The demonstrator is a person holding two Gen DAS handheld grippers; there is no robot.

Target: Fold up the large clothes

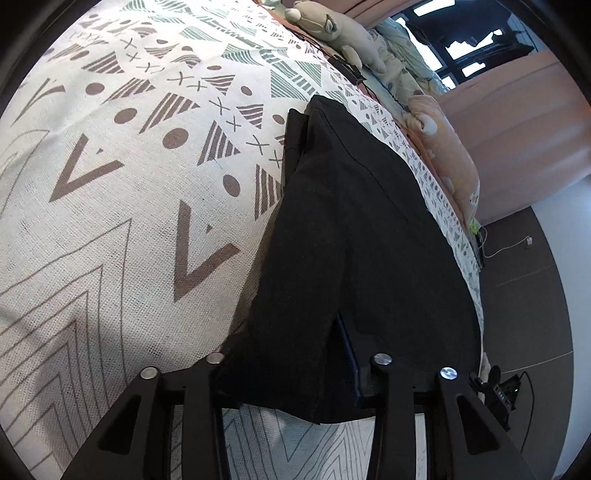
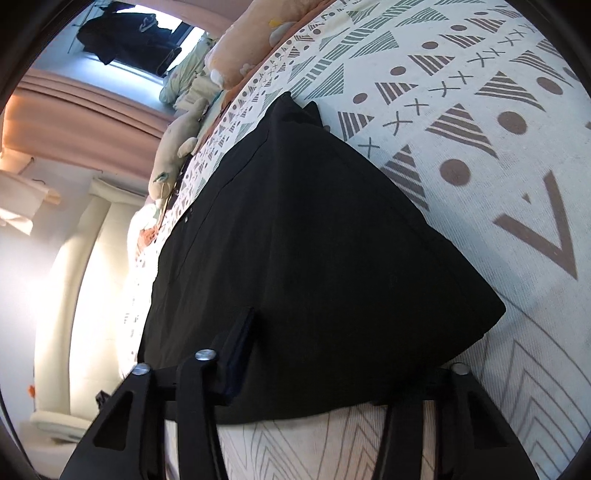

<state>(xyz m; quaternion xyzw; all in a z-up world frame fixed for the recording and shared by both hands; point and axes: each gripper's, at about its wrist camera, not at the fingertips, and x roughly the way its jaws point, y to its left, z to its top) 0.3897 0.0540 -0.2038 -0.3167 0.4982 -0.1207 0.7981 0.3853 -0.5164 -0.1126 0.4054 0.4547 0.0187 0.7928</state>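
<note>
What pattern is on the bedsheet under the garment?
White bedsheet with brown and green triangles, dots, crosses and chevrons; clearest in the left wrist view.

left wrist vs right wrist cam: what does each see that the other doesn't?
Left wrist only: dark floor with a white cable, and the left gripper at the black garment's near edge.

Right wrist only: cream upholstered furniture, a snap button on the garment, and the right gripper.

Both: the garment on the patterned bedspread, the plush toy, pink curtains.
</note>
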